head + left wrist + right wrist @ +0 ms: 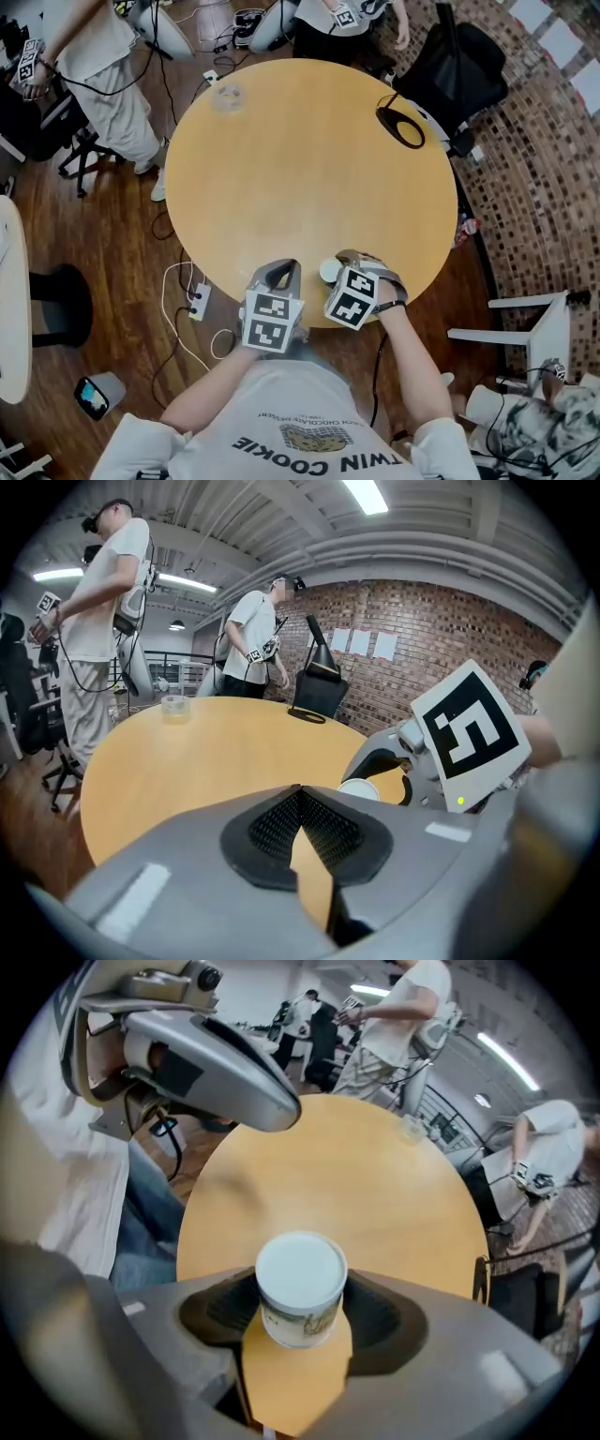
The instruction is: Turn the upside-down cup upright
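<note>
1. The cup [300, 1283] stands at the near edge of the tabletop [309, 159], flat white end up, between the jaws of the right gripper [302, 1312], which press its sides.
2. The left gripper [300, 794] hovers just left of it, jaws together and empty.
3. The cup is probably paper: light, thin-walled and crushable. Grip it mid-wall, gently but firmly enough that it doesn't slip when turned over.

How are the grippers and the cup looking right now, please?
Right gripper closed on cup, white end up. Left gripper shut, empty, close alongside. Nothing else near on table.
</note>
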The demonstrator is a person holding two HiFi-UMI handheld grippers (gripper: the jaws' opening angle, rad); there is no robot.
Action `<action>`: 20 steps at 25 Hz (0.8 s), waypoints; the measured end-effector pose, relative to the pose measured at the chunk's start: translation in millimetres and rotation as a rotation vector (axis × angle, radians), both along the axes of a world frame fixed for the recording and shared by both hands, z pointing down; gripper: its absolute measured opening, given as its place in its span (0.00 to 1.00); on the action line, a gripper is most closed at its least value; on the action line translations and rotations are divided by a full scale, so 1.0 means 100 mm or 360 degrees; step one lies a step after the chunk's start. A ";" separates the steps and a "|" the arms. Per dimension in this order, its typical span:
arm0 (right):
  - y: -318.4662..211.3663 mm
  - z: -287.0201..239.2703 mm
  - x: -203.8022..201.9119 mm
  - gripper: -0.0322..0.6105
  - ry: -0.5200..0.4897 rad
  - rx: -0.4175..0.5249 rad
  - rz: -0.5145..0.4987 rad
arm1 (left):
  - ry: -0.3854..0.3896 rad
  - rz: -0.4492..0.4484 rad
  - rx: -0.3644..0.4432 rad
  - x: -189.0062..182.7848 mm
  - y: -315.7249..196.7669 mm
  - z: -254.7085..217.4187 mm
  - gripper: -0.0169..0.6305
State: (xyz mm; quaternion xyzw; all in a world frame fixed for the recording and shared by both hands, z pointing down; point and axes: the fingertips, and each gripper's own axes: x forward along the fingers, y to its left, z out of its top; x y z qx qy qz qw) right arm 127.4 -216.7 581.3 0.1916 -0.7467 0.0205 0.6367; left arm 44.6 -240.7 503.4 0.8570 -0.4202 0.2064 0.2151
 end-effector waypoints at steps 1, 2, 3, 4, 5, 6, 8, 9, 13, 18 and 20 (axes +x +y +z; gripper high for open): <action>0.02 0.01 0.01 0.48 0.0071 -0.0044 -0.0059 | 0.0002 -0.0009 -0.0002 -0.02 0.01 0.00 0.03; 0.03 0.03 0.02 0.48 0.0141 -0.0089 -0.0115 | 0.0002 -0.0019 -0.0003 -0.04 0.01 0.01 0.04; 0.04 0.05 0.03 0.48 0.0208 -0.0136 -0.0166 | 0.0002 -0.0030 -0.0005 -0.07 0.00 0.02 0.04; 0.03 0.08 0.03 0.48 0.0272 -0.0182 -0.0211 | 0.0001 -0.0043 -0.0006 -0.11 -0.01 0.02 0.04; 0.02 0.11 0.02 0.48 0.0333 -0.0225 -0.0250 | 0.0002 -0.0056 -0.0007 -0.15 -0.04 0.02 0.03; 0.01 0.14 0.02 0.48 0.0394 -0.0269 -0.0285 | 0.0003 -0.0067 -0.0007 -0.18 -0.06 0.02 0.03; 0.02 0.22 0.01 0.48 0.0505 -0.0374 -0.0348 | 0.0007 -0.0088 -0.0013 -0.25 -0.09 0.02 0.03; 0.04 0.27 -0.01 0.48 0.0542 -0.0427 -0.0373 | 0.0010 -0.0102 -0.0019 -0.28 -0.08 0.03 0.03; -0.03 0.41 -0.20 0.48 0.0489 -0.0468 -0.0383 | 0.0018 -0.0174 -0.0020 -0.41 -0.09 0.04 0.03; -0.14 0.47 -0.36 0.48 0.0351 -0.0373 -0.0342 | -0.0005 -0.0194 -0.0038 -0.49 -0.10 0.10 0.03; -0.13 0.45 -0.40 0.48 0.0281 -0.0324 -0.0326 | -0.0002 -0.0207 -0.0049 -0.50 -0.06 0.12 0.04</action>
